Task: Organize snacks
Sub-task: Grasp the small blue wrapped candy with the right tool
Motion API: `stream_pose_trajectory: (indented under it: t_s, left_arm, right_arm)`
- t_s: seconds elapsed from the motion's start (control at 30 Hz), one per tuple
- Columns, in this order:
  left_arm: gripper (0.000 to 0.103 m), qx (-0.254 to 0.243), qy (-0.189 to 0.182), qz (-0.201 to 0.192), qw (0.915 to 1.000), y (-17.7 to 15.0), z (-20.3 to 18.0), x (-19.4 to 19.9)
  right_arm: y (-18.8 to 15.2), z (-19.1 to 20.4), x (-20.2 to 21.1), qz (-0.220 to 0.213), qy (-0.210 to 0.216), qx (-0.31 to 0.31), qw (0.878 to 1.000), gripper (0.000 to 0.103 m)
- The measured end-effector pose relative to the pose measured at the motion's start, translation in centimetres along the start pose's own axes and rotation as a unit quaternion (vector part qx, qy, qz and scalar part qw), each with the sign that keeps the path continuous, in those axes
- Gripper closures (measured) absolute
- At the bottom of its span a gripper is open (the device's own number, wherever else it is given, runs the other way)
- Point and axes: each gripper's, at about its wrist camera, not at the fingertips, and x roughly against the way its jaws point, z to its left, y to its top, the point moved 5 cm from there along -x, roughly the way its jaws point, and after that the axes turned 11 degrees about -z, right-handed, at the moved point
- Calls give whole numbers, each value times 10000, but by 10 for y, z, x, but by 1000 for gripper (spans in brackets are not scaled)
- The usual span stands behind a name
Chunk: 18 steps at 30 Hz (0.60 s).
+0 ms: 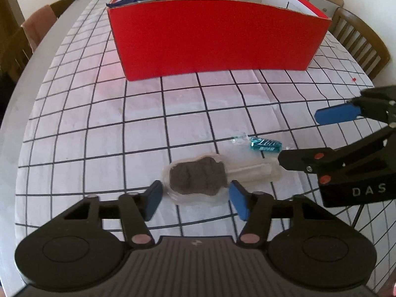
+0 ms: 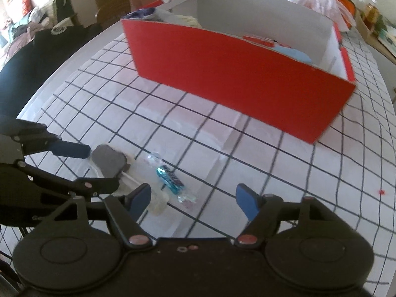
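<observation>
Two loose snacks lie on the checked worktop (image 1: 99, 113), well short of the red box (image 1: 217, 39) that already holds other packets.

Item 1: dark brown lolly in a clear wrapper (image 1: 196, 178), stick pointing toward the right gripper. The left gripper (image 1: 196, 199) straddles its head; the blue pads sit just beside the wrapper on either side, whether they press it cannot be told, so it reads as released, nothing lifted.

Item 2: teal-wrapped candy (image 2: 170, 179) with twisted clear ends, just beyond the lolly's stick. The right gripper (image 2: 193, 201) is parted wide, the candy slightly ahead and left of centre, not between the pads; nothing held.

Handling notes, as judgement: close the left pads across the lolly's solid head, not the slack wrapper edge, which would slip. Shift the right gripper left to centre the candy before closing, and grip its body, not the twisted ends. The two grippers work near each other; lift one first.
</observation>
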Motion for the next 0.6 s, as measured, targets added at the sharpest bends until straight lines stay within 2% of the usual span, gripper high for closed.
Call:
stream_pose_trajectory:
  t_s: [0.17,0.27,0.53,0.6]
  left_arm:
    - [54,2,-30,-33,10000,-1,10,5]
    - [69,-27,-5,-61,10000,-1,18,7]
    - [69,54,-226,-34,9997,-2,25,12]
    - [65,41,-258,-38,9997,-3,25,13]
  right_arm:
    - [2,16,-11,-7,30,390,9992,46]
    - [1,20,-16,38,-11,517,9987,57]
    - [1,25,-15,-91,-21,537,9985,83]
    - [0,22,-15,-117,-78,424,9990,92]
